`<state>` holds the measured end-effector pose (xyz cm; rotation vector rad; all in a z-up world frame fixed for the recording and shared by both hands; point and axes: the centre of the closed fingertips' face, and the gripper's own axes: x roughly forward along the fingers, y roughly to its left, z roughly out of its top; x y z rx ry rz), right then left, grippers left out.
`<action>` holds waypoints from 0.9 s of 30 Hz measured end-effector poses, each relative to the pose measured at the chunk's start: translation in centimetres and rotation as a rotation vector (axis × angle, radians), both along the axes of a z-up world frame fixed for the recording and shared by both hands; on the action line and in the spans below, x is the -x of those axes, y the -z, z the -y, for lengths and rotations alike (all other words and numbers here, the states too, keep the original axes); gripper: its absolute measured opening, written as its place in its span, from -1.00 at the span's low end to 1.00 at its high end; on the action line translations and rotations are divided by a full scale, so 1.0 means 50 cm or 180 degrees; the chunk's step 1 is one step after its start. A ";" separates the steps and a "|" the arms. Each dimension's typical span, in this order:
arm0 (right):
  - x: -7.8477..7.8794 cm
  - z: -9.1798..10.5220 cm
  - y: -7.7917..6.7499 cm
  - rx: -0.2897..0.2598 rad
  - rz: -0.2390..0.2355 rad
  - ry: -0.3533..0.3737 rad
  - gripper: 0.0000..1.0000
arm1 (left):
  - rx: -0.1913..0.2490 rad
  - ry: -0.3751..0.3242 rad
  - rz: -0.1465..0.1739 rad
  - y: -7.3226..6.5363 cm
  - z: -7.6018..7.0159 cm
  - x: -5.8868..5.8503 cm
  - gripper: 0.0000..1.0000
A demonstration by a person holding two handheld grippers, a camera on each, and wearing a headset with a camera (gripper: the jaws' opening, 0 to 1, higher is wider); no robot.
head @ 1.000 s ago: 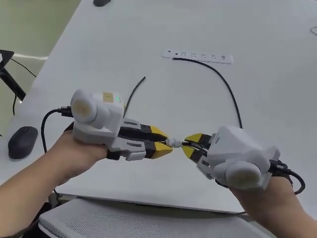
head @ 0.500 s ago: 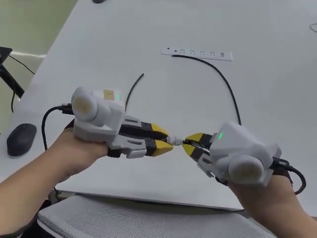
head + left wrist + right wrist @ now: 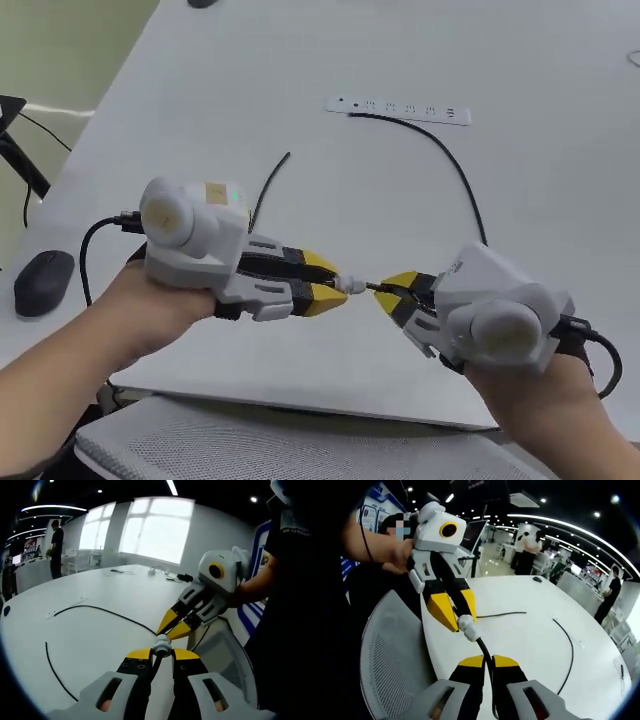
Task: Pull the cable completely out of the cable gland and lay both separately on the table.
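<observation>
1. Both tools are held in the air over the near edge of the table (image 3: 300, 70), tip to tip.
2. The left gripper (image 3: 338, 290) has its jaws pinched on the white cable gland (image 3: 352, 287), which pokes out past the yellow tips.
3. The right gripper (image 3: 390, 291) has its jaws drawn narrow, clamped on the short black cable (image 3: 374, 288).
4. The cable runs from the gland's end straight into the right jaws, and a short bare stretch shows between them. It is not yet out of the gland.
5. In the right gripper view the cable passes down between that tool's own jaws.
6. On the table behind lies a white power strip (image 3: 398, 110), with its black cord (image 3: 455, 170) curving toward the near edge.
7. A thin loose wire (image 3: 268, 185) lies left of centre, and a dark mouse (image 3: 42, 283) sits near the left edge.
8. A grey mesh chair (image 3: 250, 445) sits below the table edge.
</observation>
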<state>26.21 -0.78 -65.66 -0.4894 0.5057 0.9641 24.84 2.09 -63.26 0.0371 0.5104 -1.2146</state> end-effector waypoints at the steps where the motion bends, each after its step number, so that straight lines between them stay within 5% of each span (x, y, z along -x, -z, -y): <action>1: 0.000 0.002 0.002 -0.0010 -0.0019 0.0015 -1.00 | -0.0003 0.0000 0.0002 0.000 0.000 0.000 -0.71; 16: -0.023 0.066 0.055 -0.0108 -0.0343 0.0508 -1.00 | 0.0056 -0.0034 -0.0029 -0.006 -0.003 -0.001 -0.71; 27: -0.022 0.129 0.124 -0.0345 -0.0972 0.1209 -1.00 | 0.0115 -0.0055 -0.0050 -0.011 -0.001 0.005 -0.71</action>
